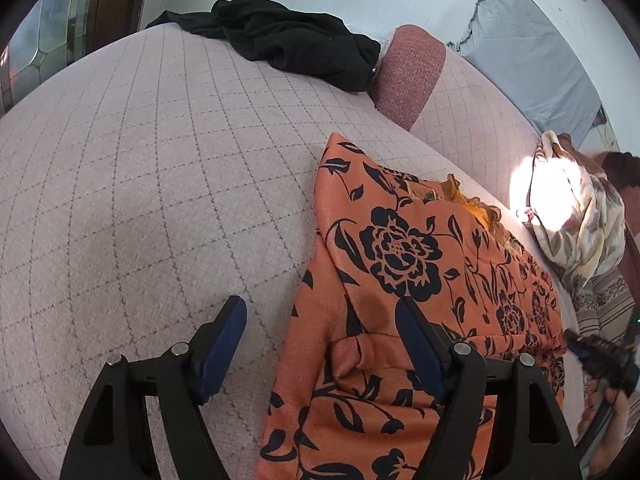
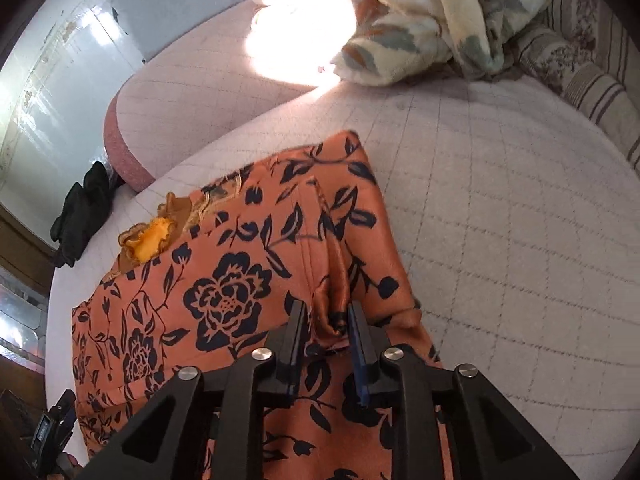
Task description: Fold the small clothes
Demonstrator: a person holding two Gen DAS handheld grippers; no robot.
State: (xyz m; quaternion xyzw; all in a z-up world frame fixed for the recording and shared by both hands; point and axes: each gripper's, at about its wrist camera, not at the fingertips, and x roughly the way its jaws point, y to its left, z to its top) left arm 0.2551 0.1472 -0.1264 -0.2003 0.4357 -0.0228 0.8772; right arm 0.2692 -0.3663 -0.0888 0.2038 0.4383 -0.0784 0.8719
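An orange garment with a black flower print (image 1: 404, 280) lies on the pale checked bed cover (image 1: 160, 184); its orange frilled collar (image 2: 148, 236) shows at the far side. My left gripper (image 1: 320, 316) is open over the garment's left edge, one finger above the cover, the other above the cloth. My right gripper (image 2: 326, 320) is shut on a raised fold of the same garment (image 2: 240, 280) near its right edge. The right gripper also shows at the right edge of the left wrist view (image 1: 600, 356).
A black garment (image 1: 288, 40) lies at the far end of the bed beside a pink cushion (image 1: 408, 76). A cream leaf-print blanket (image 2: 420, 12) is heaped at the other side, with striped bedding (image 2: 592, 84) and a bright sun patch (image 2: 300, 40).
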